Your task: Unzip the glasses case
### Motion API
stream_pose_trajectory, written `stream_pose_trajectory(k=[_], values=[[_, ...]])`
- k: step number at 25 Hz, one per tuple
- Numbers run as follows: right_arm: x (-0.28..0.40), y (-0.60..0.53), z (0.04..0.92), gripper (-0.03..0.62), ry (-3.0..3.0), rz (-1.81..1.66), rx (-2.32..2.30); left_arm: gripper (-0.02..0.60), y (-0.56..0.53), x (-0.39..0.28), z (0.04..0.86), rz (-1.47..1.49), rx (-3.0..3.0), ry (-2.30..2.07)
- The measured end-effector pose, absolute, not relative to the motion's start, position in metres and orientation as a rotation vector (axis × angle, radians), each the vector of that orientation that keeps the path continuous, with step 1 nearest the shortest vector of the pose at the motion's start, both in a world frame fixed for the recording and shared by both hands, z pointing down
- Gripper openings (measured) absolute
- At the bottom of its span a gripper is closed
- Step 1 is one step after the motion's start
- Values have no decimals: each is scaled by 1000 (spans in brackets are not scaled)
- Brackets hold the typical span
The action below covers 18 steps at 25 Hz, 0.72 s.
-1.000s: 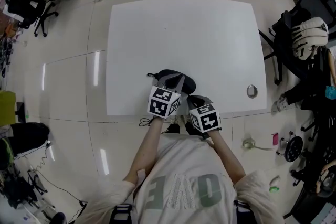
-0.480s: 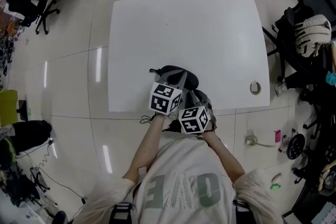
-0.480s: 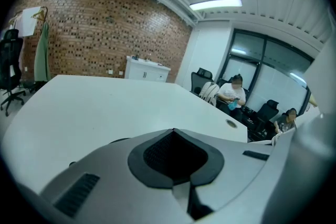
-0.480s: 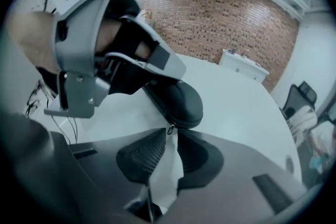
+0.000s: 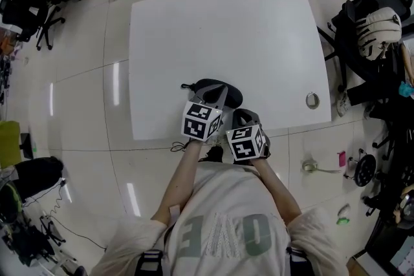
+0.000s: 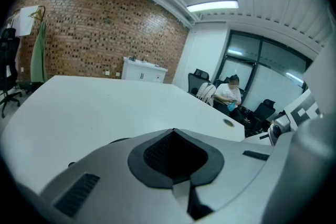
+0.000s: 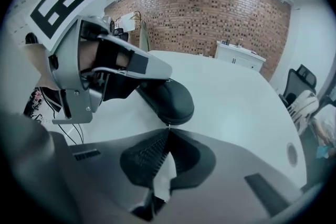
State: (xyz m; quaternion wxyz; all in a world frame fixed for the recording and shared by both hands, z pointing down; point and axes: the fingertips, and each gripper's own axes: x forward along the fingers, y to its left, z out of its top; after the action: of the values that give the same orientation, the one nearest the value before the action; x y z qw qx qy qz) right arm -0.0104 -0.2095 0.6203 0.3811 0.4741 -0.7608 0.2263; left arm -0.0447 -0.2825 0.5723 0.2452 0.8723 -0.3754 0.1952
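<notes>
**Item:** black oval zip-around glasses case (image 5: 231, 94), lying on the large white rectangular table (image 5: 220, 29) near its front edge, just ahead of the person.

**Handling, as judged:** a light, semi-rigid shell with a smooth and probably slick cover. It is likely to skid on the bare table when the zip is pulled, so one gripper should hold the body down. The best place to take hold is the small metal zip pull (image 7: 167, 125) at the near rim. The rounded lid offers little purchase.

**Left gripper (image 6: 173, 131):** fingers pressed together, tips meeting, with nothing visible between them. In the right gripper view they reach over the case's left end from above. Whether they bear on the case cannot be told.

**Right gripper (image 7: 168, 130):** fingers pressed together, tips right against the near edge of the case. The glinting pull sits at their meeting point and appears to be pinched there.

**Task state, as judged:** the case looks fully zipped.
</notes>
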Motion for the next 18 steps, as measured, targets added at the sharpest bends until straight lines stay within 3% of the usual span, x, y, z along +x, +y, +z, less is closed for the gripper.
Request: stream_pose_trajectory(k=[12, 18], values=[[51, -247, 599, -2, -1903, 566, 1437, 3, -275, -52, 560, 383, 2254, -1106], [-12, -200, 618, -2, -2036, 453, 1075, 3, -266, -49, 555, 473, 2313, -1132]])
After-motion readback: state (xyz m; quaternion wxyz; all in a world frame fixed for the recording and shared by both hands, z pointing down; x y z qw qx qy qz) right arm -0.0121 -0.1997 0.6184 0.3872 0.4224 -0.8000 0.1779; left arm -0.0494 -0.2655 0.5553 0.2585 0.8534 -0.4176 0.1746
